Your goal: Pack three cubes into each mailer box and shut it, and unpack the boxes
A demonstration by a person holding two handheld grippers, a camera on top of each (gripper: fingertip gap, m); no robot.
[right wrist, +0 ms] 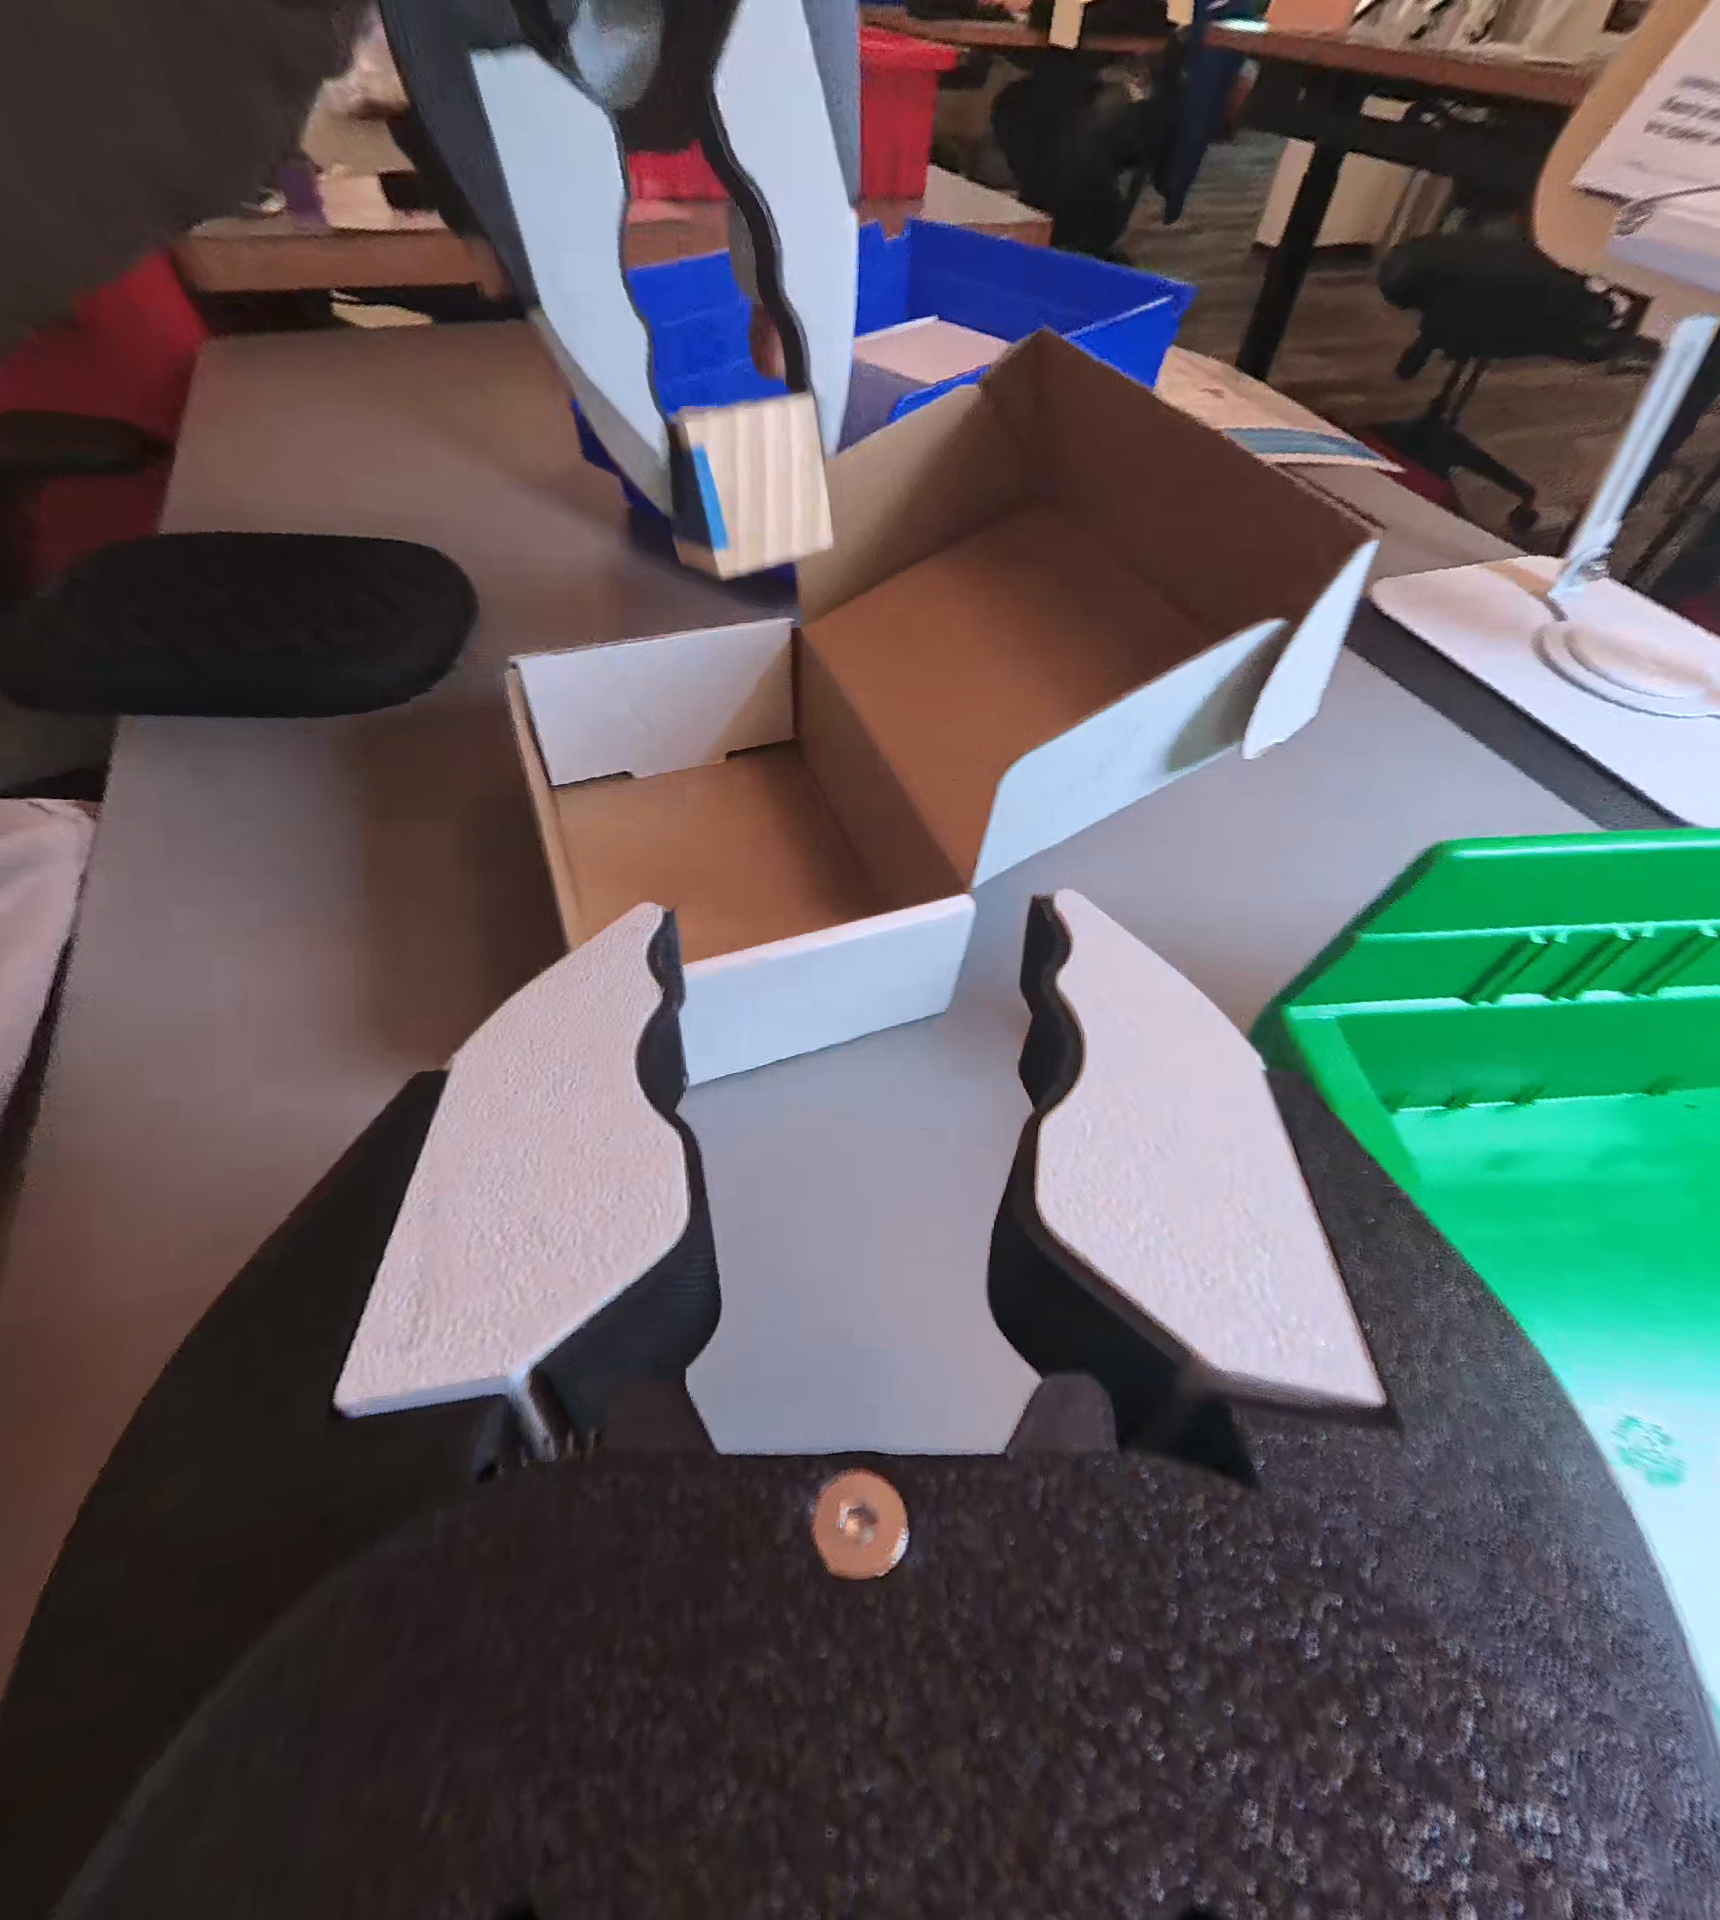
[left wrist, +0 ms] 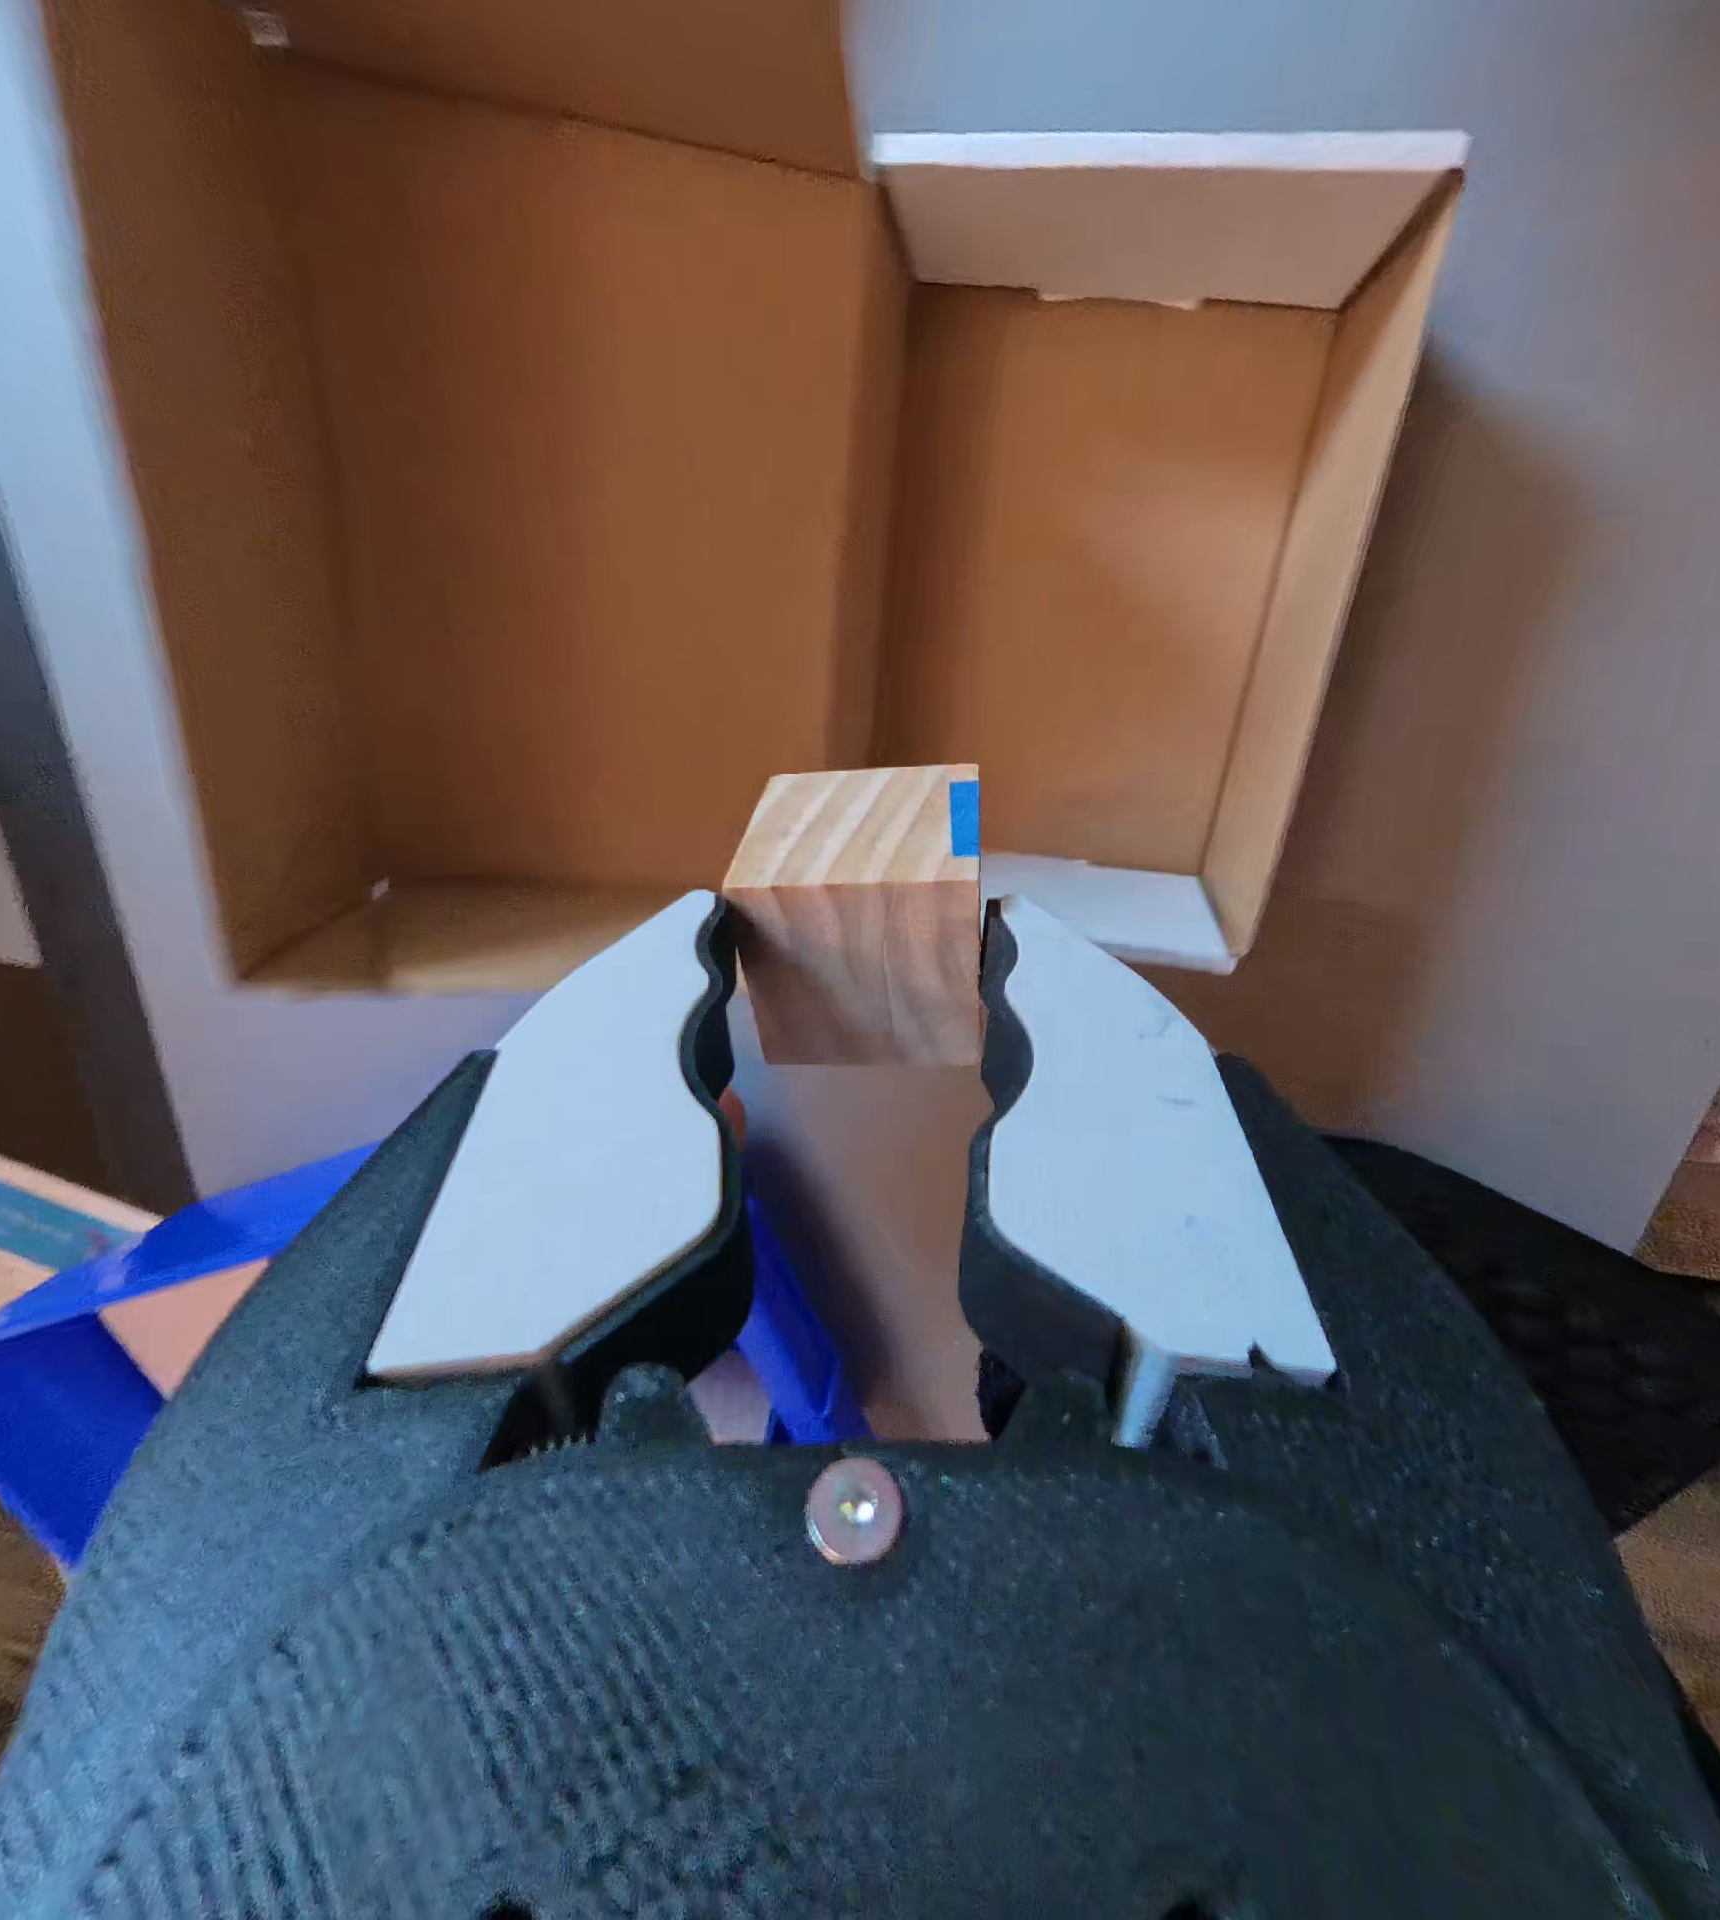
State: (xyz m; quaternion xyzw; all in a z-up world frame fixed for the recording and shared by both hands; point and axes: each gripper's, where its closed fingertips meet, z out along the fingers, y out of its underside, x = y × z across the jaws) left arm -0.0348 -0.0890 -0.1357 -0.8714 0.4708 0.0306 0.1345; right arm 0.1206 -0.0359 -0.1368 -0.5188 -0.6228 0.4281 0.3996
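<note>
My left gripper (left wrist: 858,925) is shut on a wooden cube (left wrist: 861,914) with a blue patch on one side, held in the air over the near edge of an open mailer box (left wrist: 1095,540). The box is white outside and brown inside, its lid (left wrist: 523,468) folded back flat, and it looks empty. In the right wrist view the same left gripper (right wrist: 747,410) hangs with the cube (right wrist: 757,488) above the far side of the box (right wrist: 710,862). My right gripper (right wrist: 851,925) is open and empty, low over the table just before the box's near wall.
A blue bin (right wrist: 991,301) stands behind the box, also showing in the left wrist view (left wrist: 35,1382). A green bin (right wrist: 1562,1091) sits at the right. A black chair seat (right wrist: 232,623) is at the table's left edge. A white lamp base (right wrist: 1614,655) stands far right. Spacing between my two grippers at the tips: around 15 cm.
</note>
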